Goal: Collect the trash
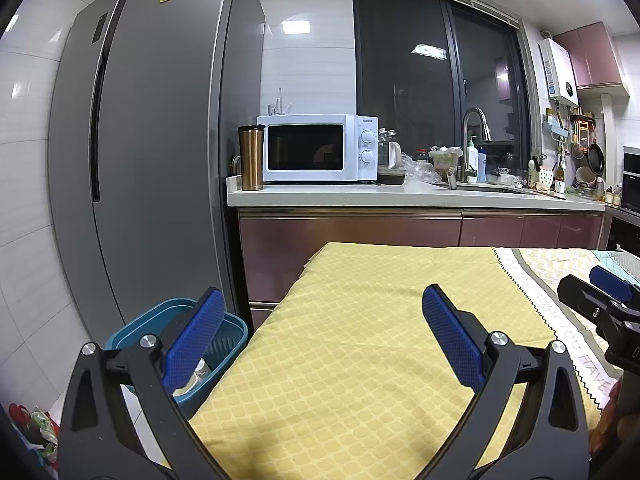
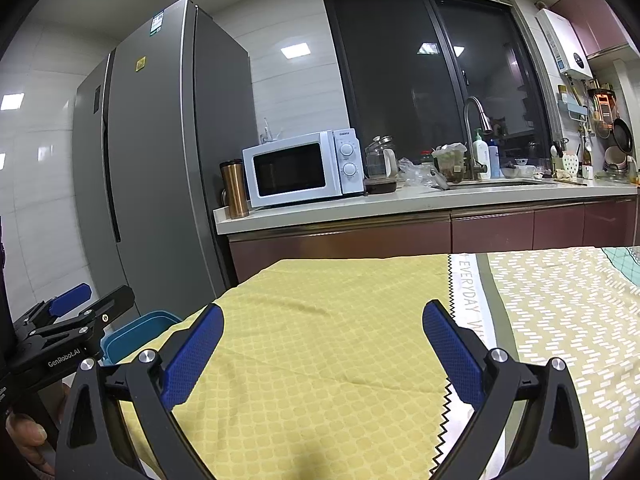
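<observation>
My left gripper (image 1: 322, 308) stands open above the yellow patterned cloth (image 1: 360, 344) on the table, nothing between its blue pads. Its left finger overlaps a blue bin (image 1: 228, 344) that sits on the floor beside the table's left edge, with white and pale trash inside. My right gripper (image 2: 322, 320) is open too, empty, over the same yellow cloth (image 2: 320, 340). The right gripper shows at the right edge of the left wrist view (image 1: 612, 292); the left gripper shows at the left edge of the right wrist view (image 2: 76, 308). The blue bin (image 2: 132, 336) peeks out beside the table.
A tall grey fridge (image 1: 152, 152) stands left of the bin. Behind the table runs a counter (image 1: 400, 196) with a white microwave (image 1: 316, 148), a copper tumbler (image 1: 251, 158), a sink and faucet (image 1: 476, 136). Red and green bags (image 1: 36, 428) lie on the floor at left.
</observation>
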A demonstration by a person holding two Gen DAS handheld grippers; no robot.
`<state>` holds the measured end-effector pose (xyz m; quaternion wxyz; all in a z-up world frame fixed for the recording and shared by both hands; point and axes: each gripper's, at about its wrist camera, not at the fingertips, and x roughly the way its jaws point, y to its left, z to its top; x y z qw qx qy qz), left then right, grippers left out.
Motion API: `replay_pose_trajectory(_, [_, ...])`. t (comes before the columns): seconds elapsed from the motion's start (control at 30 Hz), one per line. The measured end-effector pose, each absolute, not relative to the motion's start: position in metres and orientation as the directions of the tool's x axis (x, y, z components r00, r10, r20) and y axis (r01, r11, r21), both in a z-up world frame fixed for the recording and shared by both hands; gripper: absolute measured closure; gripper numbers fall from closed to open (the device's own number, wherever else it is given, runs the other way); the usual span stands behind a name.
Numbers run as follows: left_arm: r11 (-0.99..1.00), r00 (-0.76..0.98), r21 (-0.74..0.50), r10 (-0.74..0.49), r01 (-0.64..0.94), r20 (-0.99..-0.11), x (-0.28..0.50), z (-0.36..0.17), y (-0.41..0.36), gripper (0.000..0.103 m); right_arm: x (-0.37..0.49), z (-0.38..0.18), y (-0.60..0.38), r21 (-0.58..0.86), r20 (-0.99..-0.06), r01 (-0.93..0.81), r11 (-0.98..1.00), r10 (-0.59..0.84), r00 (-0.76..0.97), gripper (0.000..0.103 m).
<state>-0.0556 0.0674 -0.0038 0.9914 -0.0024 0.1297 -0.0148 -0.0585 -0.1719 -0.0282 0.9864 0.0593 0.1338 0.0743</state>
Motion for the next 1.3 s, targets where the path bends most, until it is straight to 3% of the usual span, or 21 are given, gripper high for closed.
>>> replay_pose_trajectory(1.3, [1.0, 0.968, 0.006, -0.024, 0.027, -0.248, -0.0544, -0.0061, 0.0637, 0.006, -0.0603, -0.0295, -0.1688, 0.148, -0.254, -0.121, 0.982, 0.156, 0.955, 0.007])
